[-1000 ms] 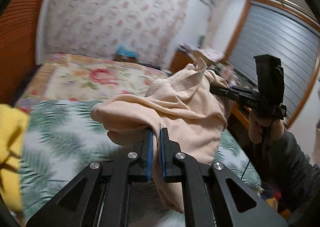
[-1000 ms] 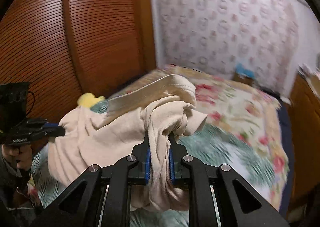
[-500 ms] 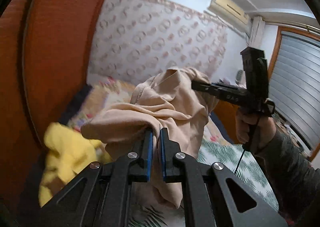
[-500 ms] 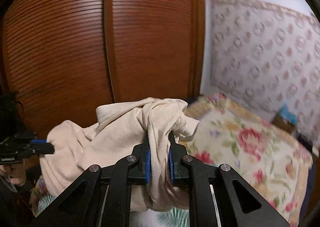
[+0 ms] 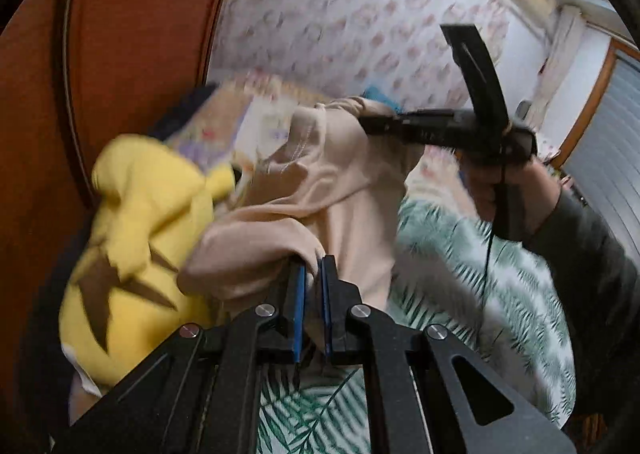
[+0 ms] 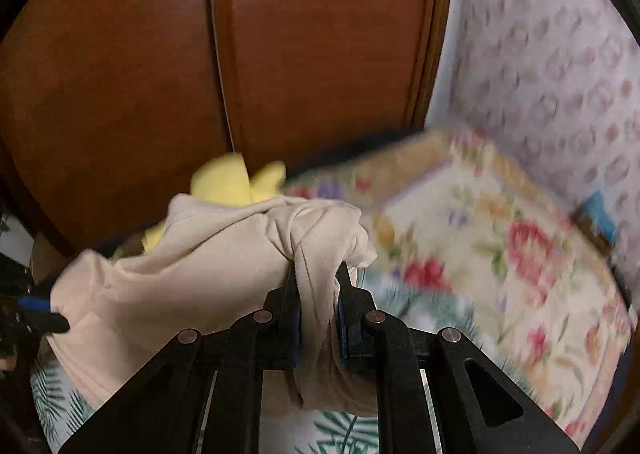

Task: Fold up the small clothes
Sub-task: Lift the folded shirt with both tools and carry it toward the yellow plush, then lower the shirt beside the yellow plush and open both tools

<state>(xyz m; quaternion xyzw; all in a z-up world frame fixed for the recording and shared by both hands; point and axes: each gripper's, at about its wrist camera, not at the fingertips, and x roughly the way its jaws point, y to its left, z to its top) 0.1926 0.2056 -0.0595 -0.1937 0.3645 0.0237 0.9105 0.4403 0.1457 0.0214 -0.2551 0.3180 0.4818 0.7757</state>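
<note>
Both tools, L point(image 5: 311, 274) & R point(image 6: 316, 282), are clamped on the beige top point(image 5: 328, 190), frame center; it's soft, light, droopy, so you'd best grip hems/corners.

A bed point(image 6: 500, 238) carries a floral quilt; a palm-leaf sheet point(image 5: 472, 278) and yellow garment point(image 5: 140, 222) lie on it.

garment point(image 5: 336, 190) above bed point(image 5: 480, 278), wardrobe point(image 6: 280, 54) behind

Left gripper point(image 5: 312, 274) and right gripper point(image 6: 316, 286), jaws clamped, both raised.
</note>
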